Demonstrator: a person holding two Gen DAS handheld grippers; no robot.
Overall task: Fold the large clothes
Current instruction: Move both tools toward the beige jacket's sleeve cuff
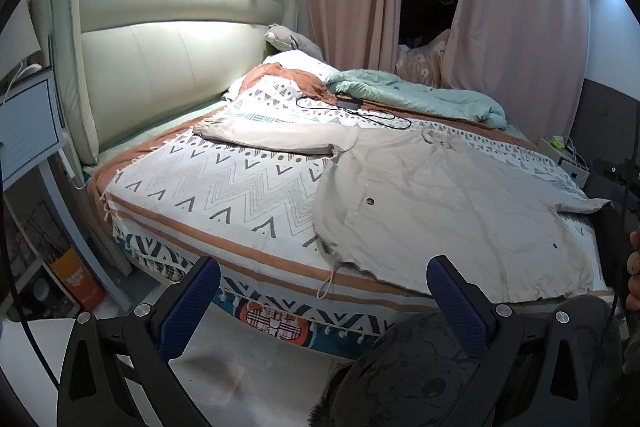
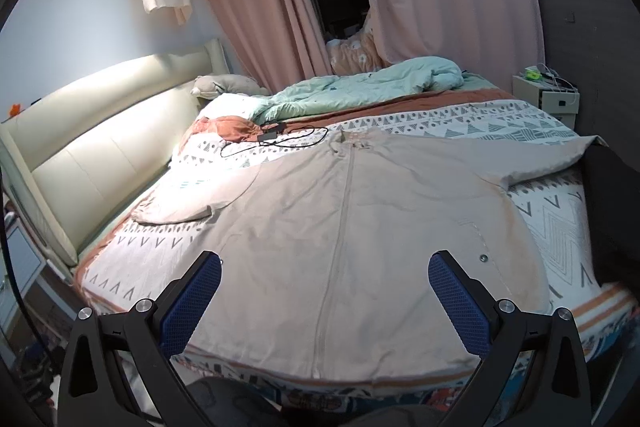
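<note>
Across a bedroom, a wide bed (image 2: 560,131) fills both views, covered by a white blanket (image 1: 224,183) printed with grey zigzags and triangles and edged in rust stripes. A padded cream headboard (image 1: 160,67) runs along the bed's left side, and pink curtains (image 2: 256,7) hang behind it, parted on a dark opening. A rumpled mint-green duvet (image 2: 360,83) is heaped along the far edge.

A large beige jacket (image 2: 340,227) lies spread flat, front up, on the near half of the bed, its zip running down the middle. One sleeve (image 1: 272,137) stretches out toward the headboard; the other reaches the right edge of the bed, where a dark shape covers its end. The hem lies at the near edge of the bed.

Beyond the collar, a black cable with a charger block (image 2: 276,137) lies in loops on the blanket, just clear of the jacket.

The left gripper (image 1: 322,301) hangs off the near edge, jaws spread wide and holding nothing. The right gripper (image 2: 324,297) hovers above the hem, jaws likewise spread and empty.
</note>
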